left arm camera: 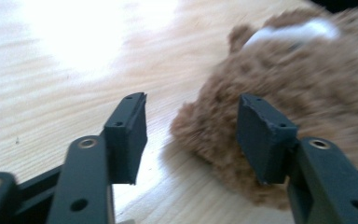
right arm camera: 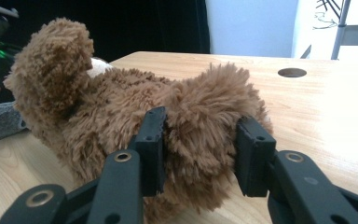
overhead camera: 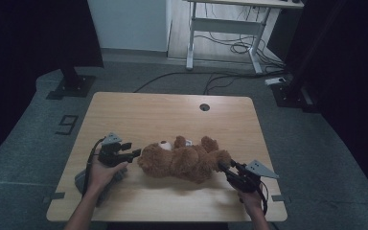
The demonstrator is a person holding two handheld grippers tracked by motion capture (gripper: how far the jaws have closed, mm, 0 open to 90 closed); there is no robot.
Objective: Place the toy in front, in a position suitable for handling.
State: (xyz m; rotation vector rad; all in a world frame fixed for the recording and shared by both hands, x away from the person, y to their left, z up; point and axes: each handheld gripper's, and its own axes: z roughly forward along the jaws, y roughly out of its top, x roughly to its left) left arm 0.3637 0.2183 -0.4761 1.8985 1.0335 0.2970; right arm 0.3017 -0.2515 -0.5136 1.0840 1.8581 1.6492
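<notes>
Shaggy brown plush teddy bear [overhead camera: 184, 162] lies on its side on the pale wood-grain laminate tabletop [overhead camera: 172, 115], head toward the left gripper [overhead camera: 135, 154], legs toward the right gripper [overhead camera: 223, 167]. Fur is long, matted pile; white muzzle patch [left arm camera: 291, 32] is smoother and short-napped.

Left gripper: jaws apart, nothing clamped. Black, flat rectangular pads with matte, slightly chipped edges. In the left gripper view the bear's head sits just ahead of the jaws; a tuft of fur lies against the inner face of the right-hand pad, while the left-hand pad stands clear over bare wood. Gap between the pads is mostly tabletop.

Right gripper: jaws straddle one fuzzy, rounded leg [right arm camera: 205, 121] of the bear. In the right gripper view the pile bulges between and past both pads; fur touches both inner faces. Can't tell whether the pads are pressing the stuffing or just brushing fluff.

Beyond the right jaws: round grommet hole [right arm camera: 292, 72] in the tabletop, well apart from the bear. Grey felt-like cloth [right arm camera: 0, 122] lies at the table edge past the bear's head, under the person's left hand [overhead camera: 103, 173] in the high view.
</notes>
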